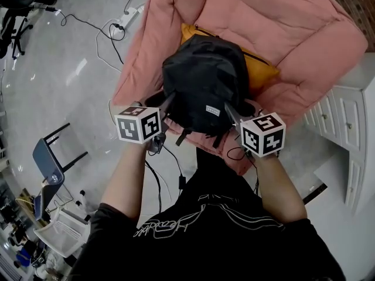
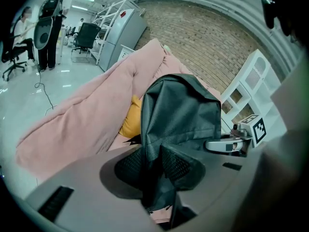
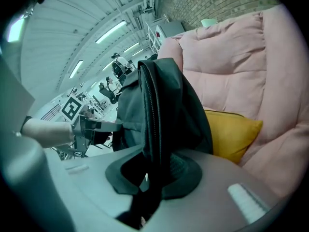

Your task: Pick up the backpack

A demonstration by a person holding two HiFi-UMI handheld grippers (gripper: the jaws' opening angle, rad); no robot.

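Observation:
A black backpack (image 1: 202, 89) stands upright at the front of a pink padded chair (image 1: 304, 45), held up between my two grippers. My left gripper (image 1: 168, 103) is shut on the backpack's left side; its pads pinch a fold of the black fabric (image 2: 159, 163). My right gripper (image 1: 229, 111) is shut on the backpack's right side, the zipper edge (image 3: 154, 129) clamped between its pads. Each gripper's marker cube (image 1: 138, 123) shows in the head view. Straps hang below the bag (image 1: 183, 136).
A yellow cushion (image 1: 258, 69) lies on the chair behind the backpack. White drawers (image 1: 345, 122) stand at the right. A blue chair (image 1: 50, 157) and cables (image 1: 111, 31) are on the floor at the left. Brick wall (image 2: 212, 47) lies behind the chair.

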